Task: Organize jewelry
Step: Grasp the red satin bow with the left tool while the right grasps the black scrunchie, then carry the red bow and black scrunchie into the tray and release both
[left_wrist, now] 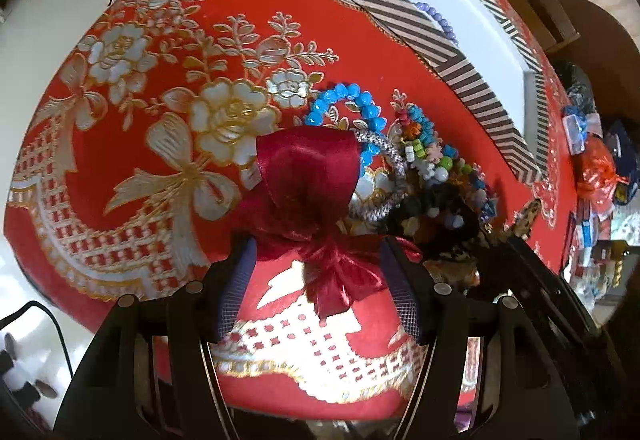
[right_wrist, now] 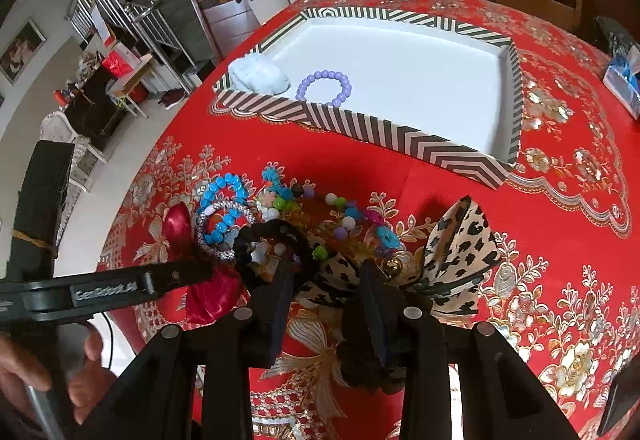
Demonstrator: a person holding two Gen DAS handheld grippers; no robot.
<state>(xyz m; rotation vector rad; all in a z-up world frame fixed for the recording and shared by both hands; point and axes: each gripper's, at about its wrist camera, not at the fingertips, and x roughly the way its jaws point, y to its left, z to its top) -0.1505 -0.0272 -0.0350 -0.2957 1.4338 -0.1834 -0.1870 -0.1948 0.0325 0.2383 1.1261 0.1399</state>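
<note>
One striped box (right_wrist: 472, 156) stood on the red flowered desk (right_wrist: 560, 240), and inside it lay two things: a purple bead bracelet (right_wrist: 325, 87) and a pale blue fluffy scrunchie (right_wrist: 258, 77) in the near corner. Outside the box, just beside its near wall, a loose heap of jewelry covered the cloth: one blue bead bracelet (left_wrist: 347, 107), one silver braided bangle (right_wrist: 224, 224), a tangle of mixed coloured beads (right_wrist: 320, 212) too knotted to count, one black scrunchie (right_wrist: 272, 240), one leopard-print bow (right_wrist: 452, 252) and one dark red satin bow (left_wrist: 310, 184).

The left claw (left_wrist: 318, 276) was spread wide, its two fingers (left_wrist: 236, 292) standing either side of the red bow's knot without pressing it; the bow's loop lay ahead of the tips.

The right claw (right_wrist: 328, 280) was partly closed, its fingers (right_wrist: 378, 304) set against the leopard bow's middle, though whether they pinched it cannot be told.
</note>
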